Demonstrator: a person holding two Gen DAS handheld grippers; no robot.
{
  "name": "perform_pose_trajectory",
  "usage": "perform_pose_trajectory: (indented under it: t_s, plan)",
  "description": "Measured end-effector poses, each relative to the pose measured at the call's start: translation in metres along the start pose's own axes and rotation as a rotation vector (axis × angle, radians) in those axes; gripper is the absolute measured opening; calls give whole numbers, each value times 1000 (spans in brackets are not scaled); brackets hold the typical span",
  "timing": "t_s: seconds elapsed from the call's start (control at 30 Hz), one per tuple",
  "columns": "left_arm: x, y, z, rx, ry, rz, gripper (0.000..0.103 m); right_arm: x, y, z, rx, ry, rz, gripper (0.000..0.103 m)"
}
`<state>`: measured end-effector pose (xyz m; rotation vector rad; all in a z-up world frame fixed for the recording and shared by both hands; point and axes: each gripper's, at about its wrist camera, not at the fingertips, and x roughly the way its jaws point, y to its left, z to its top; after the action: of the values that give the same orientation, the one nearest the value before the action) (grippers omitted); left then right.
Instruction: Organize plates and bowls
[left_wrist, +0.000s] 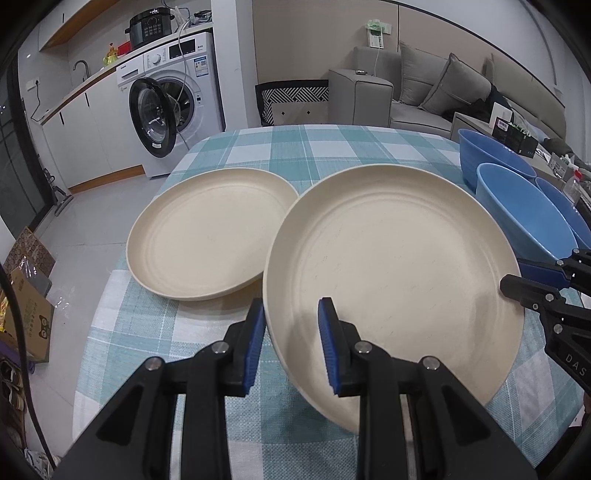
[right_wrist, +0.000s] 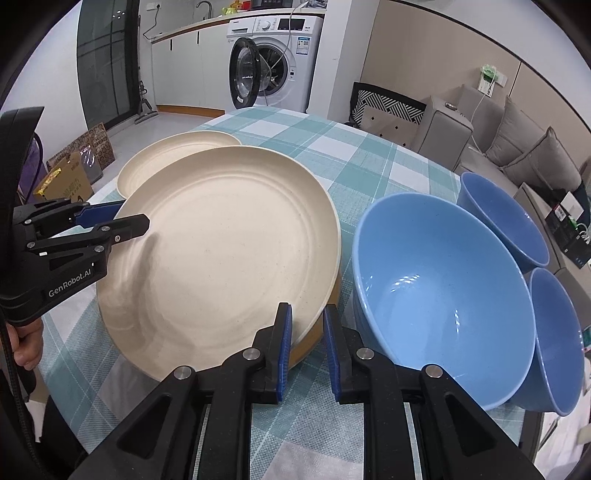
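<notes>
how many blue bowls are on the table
3: the big bowl beside the held plate, the far bowl behind it, and the edge bowl nearest the table edge. More could be hidden.

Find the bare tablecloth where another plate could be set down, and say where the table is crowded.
Bare tablecloth lies beyond both cream plates, toward the washing machine. Crowded: the right edge, where three blue bowls cluster.
</notes>
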<state>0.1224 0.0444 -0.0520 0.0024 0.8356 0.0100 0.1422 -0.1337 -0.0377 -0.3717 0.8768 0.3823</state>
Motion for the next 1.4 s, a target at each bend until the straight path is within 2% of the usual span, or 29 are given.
perform_pose_trajectory:
  t_s: [0.33, 0.57, 0.83, 1.03, 1.17, 1.3, 1.4]
  plan:
    - [8, -5, -3, 6, 17, 3, 26, -2, 10, -3, -55, -19, -84, 20]
    - [9, -7, -5, 14, 23, 8, 26, 0, 22, -6, -126, -35, -181, 22]
    - [10, -7, -5, 16, 31, 5, 27, 6, 30, -6, -183, -29, -237, 23]
    - [11, -10, -6, 28, 32, -13, 28, 10, 47, -8, -250, -29, -202, 23]
    - [11, -8, -6, 29, 32, -22, 31, 15, 50, -6, -247, -23, -180, 23]
    - [7, -7, -3, 27, 22, -28, 32, 14, 46, -5, -233, -26, -162, 35]
    - [1, -6, -2, 24, 7, -26, 40, 10, 43, -4, -216, -39, -142, 48]
